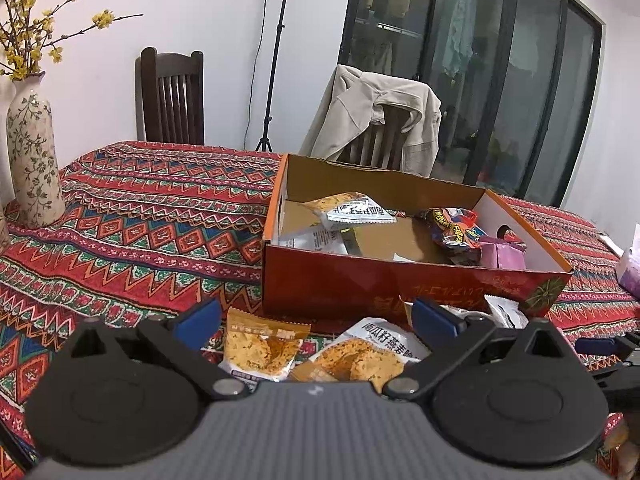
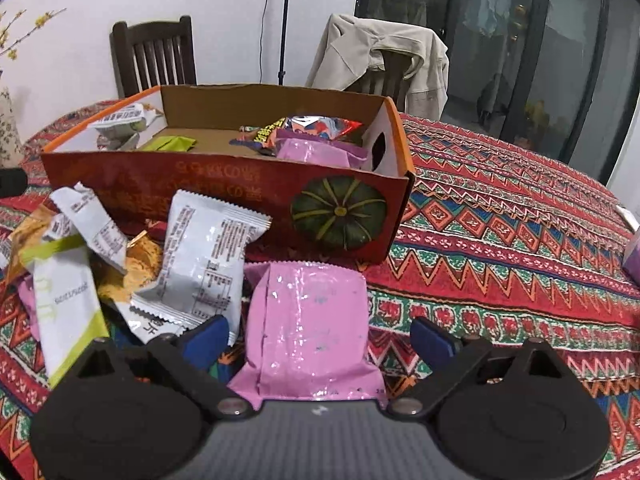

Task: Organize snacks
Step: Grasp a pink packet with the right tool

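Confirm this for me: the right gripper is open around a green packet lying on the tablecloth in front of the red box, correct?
Not quite. The packet between the open right gripper's fingers is pink, not green, as the right wrist view shows. It does lie on the tablecloth in front of the red box.

Loose snack packets [image 2: 132,264], one pink packet [image 2: 308,320] nearest, lie before the red cardboard box [image 2: 224,184] holding several more.

Left gripper [image 1: 316,318] angled downward, jaws spread wide; right gripper [image 2: 320,340] likewise, jaws apart
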Tool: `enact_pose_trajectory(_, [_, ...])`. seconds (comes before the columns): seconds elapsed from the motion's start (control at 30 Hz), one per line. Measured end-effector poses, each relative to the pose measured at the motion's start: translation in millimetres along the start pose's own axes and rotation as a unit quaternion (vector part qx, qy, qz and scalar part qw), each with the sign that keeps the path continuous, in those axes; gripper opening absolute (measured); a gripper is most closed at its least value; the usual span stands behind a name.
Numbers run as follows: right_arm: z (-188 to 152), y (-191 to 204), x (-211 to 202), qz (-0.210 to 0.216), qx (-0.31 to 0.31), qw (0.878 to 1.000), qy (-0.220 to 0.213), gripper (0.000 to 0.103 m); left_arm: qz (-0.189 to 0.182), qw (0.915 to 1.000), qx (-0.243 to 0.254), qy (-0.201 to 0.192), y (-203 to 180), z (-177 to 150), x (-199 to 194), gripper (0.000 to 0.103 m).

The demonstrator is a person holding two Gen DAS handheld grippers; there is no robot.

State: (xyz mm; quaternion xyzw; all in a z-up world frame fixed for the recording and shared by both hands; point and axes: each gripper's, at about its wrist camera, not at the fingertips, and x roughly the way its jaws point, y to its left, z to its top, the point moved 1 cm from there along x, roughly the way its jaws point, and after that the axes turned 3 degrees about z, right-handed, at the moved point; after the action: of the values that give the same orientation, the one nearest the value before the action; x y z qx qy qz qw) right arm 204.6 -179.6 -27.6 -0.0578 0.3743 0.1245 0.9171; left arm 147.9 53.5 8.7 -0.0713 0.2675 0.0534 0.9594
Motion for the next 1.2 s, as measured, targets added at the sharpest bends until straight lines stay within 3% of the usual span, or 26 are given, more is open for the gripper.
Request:
enact_pose_trajectory(0.07, [-1.3,-1.2,0.6,0.010,0.005,1.000,-0.005,0.090,0.001,1.0000,0.000,0.001,0.1,0.0,0.7,0.103])
enact_pose_trajectory(0.2, [-2.4,-0.2,-3.3,0.027,0.007,1.000,-0.014,0.066,0.001,1.0000,-0.001,0.003,-0.1,-0.2,1.7,0.103])
enact_pose_trajectory(0.27, [-3.6,0.5,-5.7,0.024,0.007,1.000,-0.018,0.062,0.001,1.0000,-0.001,0.003,0.2,-0.4,1.6,0.103])
enact_pose_trajectory(0.5, [-5.2,-3.8,-19.6,0.016,0.019,0.999,-0.049,0.061,0.013,0.9999,-0.007,-0.001,3.3,0.9,2.4,0.103])
enact_pose_trajectory(0.8, [-4.8,-7.1,-43.9,0.004,0.029,0.994,-0.105,0.061,0.081,0.9952,-0.047,0.027,26.6,4.9,19.6,0.103])
enact_pose_trajectory(0.97, [-5.3,-6.1,-46.2,0.005,0.028,0.994,-0.106,0.061,0.068,0.9963,-0.024,0.047,19.9,-1.3,27.4,0.103])
enact_pose_trajectory(1.2, [-6.9,-8.3,-45.2,0.004,0.034,0.994,-0.102,0.061,0.017,0.9983,0.029,0.048,-4.9,-11.4,24.9,0.103])
